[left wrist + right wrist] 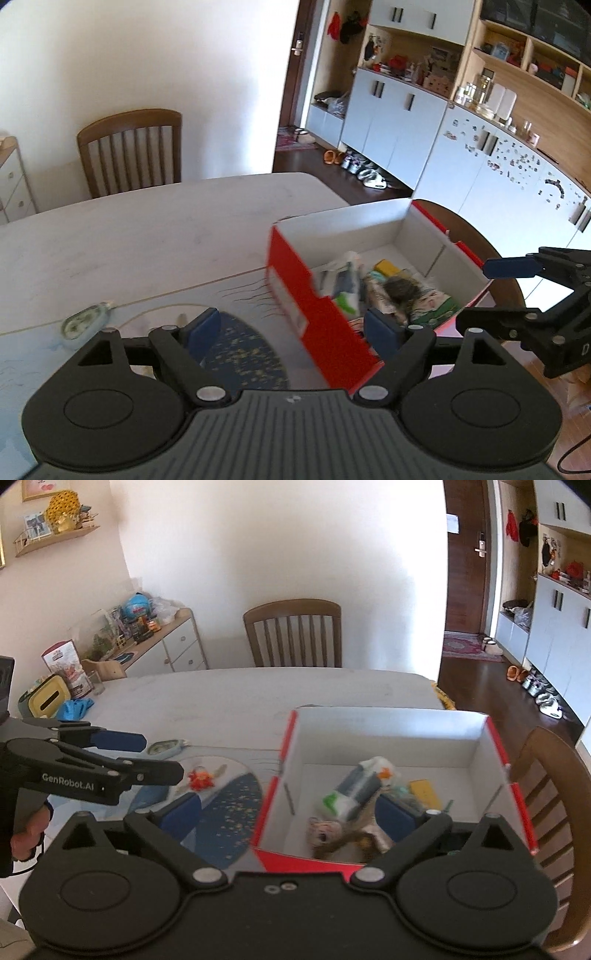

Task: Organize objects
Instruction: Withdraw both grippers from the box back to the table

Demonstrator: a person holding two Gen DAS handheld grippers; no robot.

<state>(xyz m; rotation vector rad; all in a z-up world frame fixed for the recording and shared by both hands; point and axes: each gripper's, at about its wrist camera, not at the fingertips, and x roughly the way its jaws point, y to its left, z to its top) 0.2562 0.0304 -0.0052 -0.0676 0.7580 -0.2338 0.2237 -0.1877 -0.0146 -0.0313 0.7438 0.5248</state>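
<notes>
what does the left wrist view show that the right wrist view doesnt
Only the left wrist view: the right gripper open at the right edge, and the long cabinet wall with its stickers.

Only the right wrist view: the left gripper open, the hand holding it, an orange trinket, a blue cloth, a yellow box and the sideboard.

Both: the red box with its jumbled contents, the table, a pale oval case, a chair and shoes on the floor.
</notes>
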